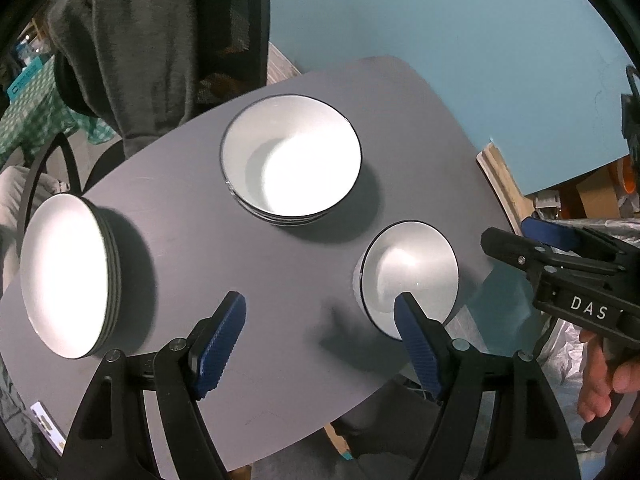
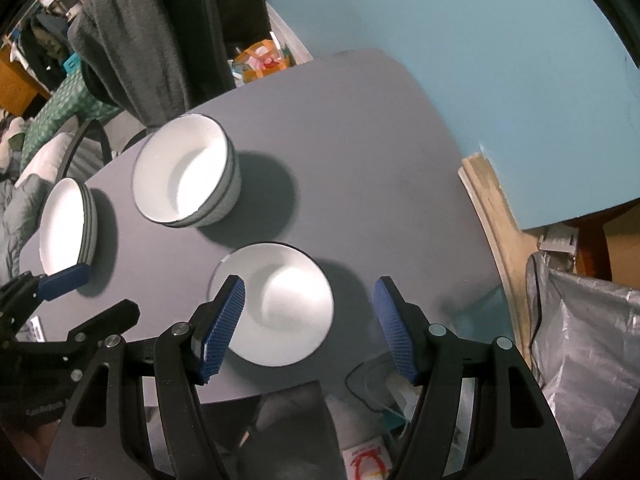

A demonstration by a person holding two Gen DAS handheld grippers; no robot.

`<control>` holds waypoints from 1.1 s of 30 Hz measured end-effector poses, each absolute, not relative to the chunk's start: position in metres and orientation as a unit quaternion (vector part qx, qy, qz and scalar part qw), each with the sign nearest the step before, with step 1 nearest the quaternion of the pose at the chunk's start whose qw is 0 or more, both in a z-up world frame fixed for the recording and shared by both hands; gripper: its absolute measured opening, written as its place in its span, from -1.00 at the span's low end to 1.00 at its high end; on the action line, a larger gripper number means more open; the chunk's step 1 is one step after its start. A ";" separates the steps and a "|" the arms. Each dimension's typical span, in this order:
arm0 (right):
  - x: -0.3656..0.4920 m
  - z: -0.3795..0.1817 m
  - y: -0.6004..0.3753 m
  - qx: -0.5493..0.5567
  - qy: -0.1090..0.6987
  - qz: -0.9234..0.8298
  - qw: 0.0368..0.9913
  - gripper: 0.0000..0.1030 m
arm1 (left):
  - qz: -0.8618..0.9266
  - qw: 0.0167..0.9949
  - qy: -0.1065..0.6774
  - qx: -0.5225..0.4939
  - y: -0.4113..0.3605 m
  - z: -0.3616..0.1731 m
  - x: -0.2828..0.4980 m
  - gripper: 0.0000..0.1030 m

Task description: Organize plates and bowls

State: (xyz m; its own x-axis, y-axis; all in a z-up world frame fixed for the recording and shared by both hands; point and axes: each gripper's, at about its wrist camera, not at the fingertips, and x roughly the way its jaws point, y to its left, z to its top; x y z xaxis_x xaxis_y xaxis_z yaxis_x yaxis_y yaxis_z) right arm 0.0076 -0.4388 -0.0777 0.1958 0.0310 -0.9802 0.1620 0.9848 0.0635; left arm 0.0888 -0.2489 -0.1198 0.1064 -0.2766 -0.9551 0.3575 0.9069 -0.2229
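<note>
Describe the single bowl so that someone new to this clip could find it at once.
On the grey table, look at the near edge, below the right gripper. The single bowl sits there alone, white with a thin dark rim. The other two groups, the bowl stack and the plate stack, are piles.

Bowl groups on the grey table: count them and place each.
3. A stack of shallow bowls at the left edge, a stack of deeper bowls in the middle, and a single bowl near the right edge. Bowls per stack cannot be counted exactly.
</note>
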 end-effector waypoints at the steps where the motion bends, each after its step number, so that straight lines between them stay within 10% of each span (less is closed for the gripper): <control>1: 0.007 -0.082 -0.444 0.080 0.636 -0.041 0.766 0.29 | -0.215 0.740 0.636 0.032 -0.252 -0.123 0.090 0.51; 25: 0.013 -0.184 -0.451 0.091 0.687 0.036 0.720 0.29 | -0.203 0.703 0.682 0.023 -0.290 -0.211 0.087 0.51; 33: 0.012 -0.199 -0.443 0.105 0.699 0.049 0.706 -0.07 | -0.195 0.683 0.704 -0.007 -0.286 -0.226 0.087 0.05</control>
